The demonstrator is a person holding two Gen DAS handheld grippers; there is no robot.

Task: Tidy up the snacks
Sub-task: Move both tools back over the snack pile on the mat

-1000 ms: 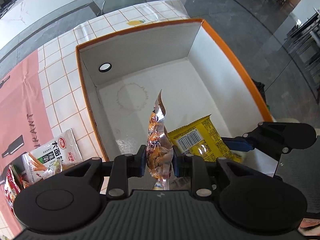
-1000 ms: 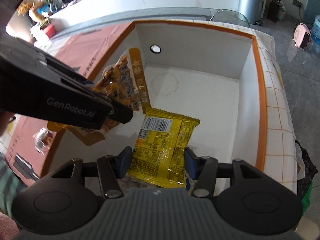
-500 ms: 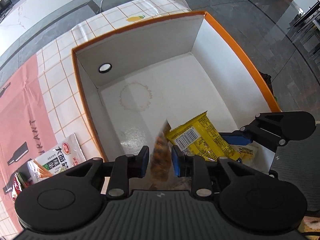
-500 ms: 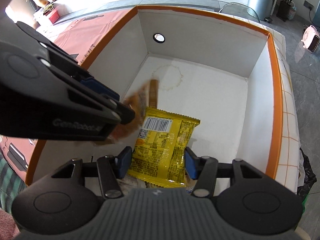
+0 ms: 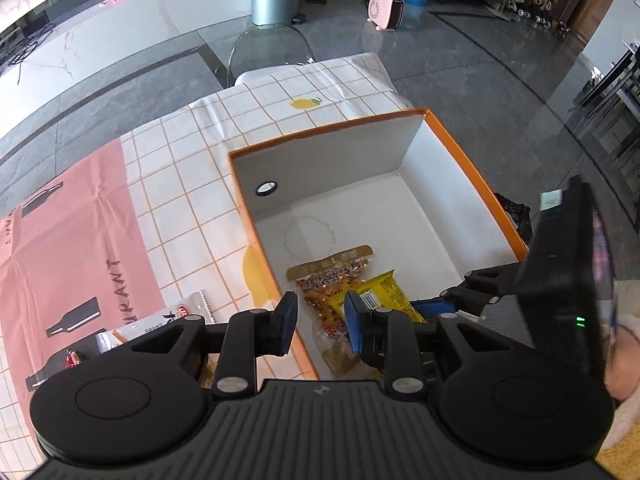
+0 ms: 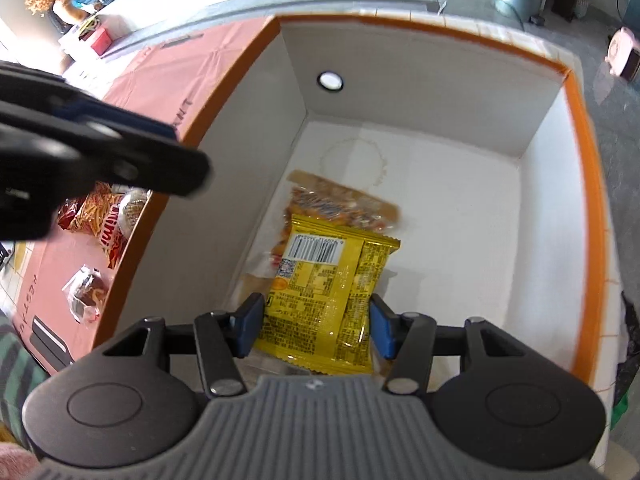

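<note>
An orange-rimmed white box (image 5: 472, 168) (image 6: 584, 152) stands on the table. On its floor lies a clear brown snack packet (image 5: 332, 280) (image 6: 332, 204), with a yellow packet (image 5: 390, 296) (image 6: 324, 292) lying partly over it. My left gripper (image 5: 318, 320) is open and empty above the box's near left wall. My right gripper (image 6: 316, 326) is open with its fingers on either side of the yellow packet, above it; contact cannot be told. The left gripper also shows in the right wrist view (image 6: 120, 152) at the left.
Outside the box, on the pink mat (image 5: 60, 240), lie a white packet (image 5: 176, 316), a red packet of sticks (image 6: 100, 220) and a clear-wrapped pastry (image 6: 86, 292). The checked tablecloth (image 5: 280, 96) ends in a table edge beyond the box.
My left gripper has opened and let go of the brown snack packet, which now lies in the box. The left gripper has risen and pulled back. The right gripper stays open.
</note>
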